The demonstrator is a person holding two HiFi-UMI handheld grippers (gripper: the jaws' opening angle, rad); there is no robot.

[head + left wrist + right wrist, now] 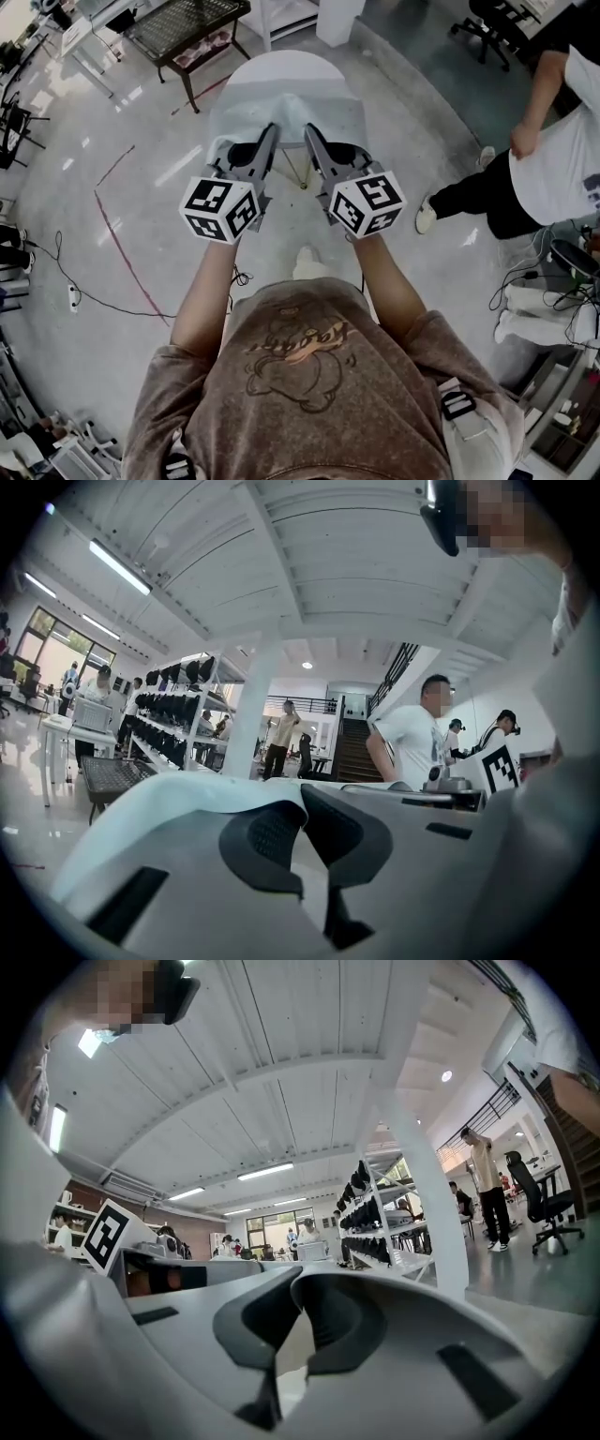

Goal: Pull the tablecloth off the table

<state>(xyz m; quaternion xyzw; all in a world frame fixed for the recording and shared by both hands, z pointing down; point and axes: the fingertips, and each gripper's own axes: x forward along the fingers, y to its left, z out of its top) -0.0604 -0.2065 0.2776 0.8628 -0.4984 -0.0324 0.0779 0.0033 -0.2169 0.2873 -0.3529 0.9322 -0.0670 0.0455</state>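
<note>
Head view: both grippers are held level, side by side, pointing to 12 o'clock at the round table. Only a thin table leg (302,174) shows under the cover.

The tablecloth (286,89) is pale and drapes the whole top. Its near hem is lifted toward the person, at the jaw tips.

Left gripper (272,131): jaws are closed with no gap. In the left gripper view the cloth runs over the left jaw and into the pinch, so it is held.

Right gripper (310,131): jaws are likewise closed. The fabric in its nip is harder to make out in its own view, but the head view puts its tips on the same hem. I judge that it is gripping too.

Judged stage: hem secured, most of the cloth on the table.

Risks:
- Thin fabric in a small bite could slide out under a sharp tug.
- The two bites are close together, so the cloth may bunch at centre and drag on the far rim at 12 o'clock.
- The table looks light, so drag could tip or shift it.
- Stepping back toward 6 o'clock: floor cable (84,281) at 8 o'clock, bystander (553,159) at 3 o'clock.
</note>
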